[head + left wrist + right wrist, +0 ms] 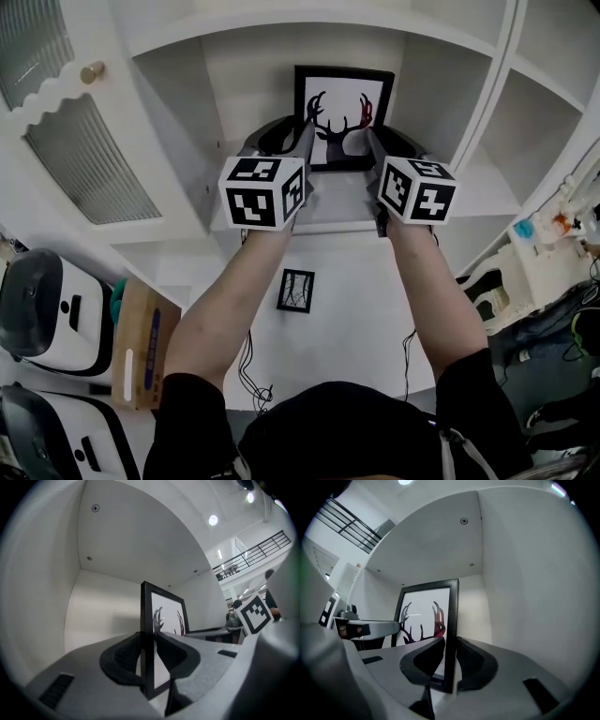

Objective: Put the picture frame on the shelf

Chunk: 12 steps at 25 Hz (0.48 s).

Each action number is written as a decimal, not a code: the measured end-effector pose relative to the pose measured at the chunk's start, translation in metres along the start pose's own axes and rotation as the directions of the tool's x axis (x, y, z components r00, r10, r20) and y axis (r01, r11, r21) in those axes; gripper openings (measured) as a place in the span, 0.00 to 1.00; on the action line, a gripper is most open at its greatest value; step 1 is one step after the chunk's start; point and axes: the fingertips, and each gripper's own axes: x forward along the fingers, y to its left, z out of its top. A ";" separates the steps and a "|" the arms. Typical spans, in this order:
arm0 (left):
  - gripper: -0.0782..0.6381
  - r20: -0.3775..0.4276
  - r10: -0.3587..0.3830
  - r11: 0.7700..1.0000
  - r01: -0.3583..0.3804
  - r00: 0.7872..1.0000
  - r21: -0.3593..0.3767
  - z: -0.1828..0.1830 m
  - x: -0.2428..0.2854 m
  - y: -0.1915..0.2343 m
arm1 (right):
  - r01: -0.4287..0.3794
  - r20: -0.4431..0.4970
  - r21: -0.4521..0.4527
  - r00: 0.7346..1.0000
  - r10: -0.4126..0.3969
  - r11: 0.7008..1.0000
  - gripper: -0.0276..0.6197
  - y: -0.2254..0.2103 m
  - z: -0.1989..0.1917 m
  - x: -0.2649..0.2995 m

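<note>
A black picture frame (342, 98) with a deer-antler print stands upright inside the middle compartment of the white shelf (337, 208). My left gripper (307, 129) is shut on its left edge and my right gripper (368, 131) is shut on its right edge. In the left gripper view the frame's edge (147, 620) runs up between the dark pads (124, 656). The right gripper view shows the other edge (452, 616) clamped the same way, with the print facing left. Whether the frame's bottom rests on the shelf board I cannot tell.
The compartment's side walls (183, 141) stand close on both sides of the grippers. A smaller black frame (295, 290) lies on the white surface below. A cardboard box (141, 342) and white appliances (42, 305) sit at the lower left. A glazed cabinet door (89, 164) is at the left.
</note>
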 end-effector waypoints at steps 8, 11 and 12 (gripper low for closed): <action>0.25 -0.055 -0.016 1.000 0.016 0.998 0.002 -0.006 0.022 0.008 | 0.024 -0.046 -0.017 0.999 -0.025 1.000 0.18 -0.010 -0.002 0.021; 0.25 -0.061 -0.011 1.000 0.010 0.998 -0.004 -0.008 0.029 0.012 | 0.018 -0.056 -0.023 0.998 -0.019 1.000 0.18 -0.011 -0.002 0.025; 0.25 -0.064 -0.008 1.000 0.008 0.998 -0.003 -0.008 0.031 0.013 | 0.016 -0.059 -0.022 0.998 -0.018 1.000 0.18 -0.012 -0.002 0.027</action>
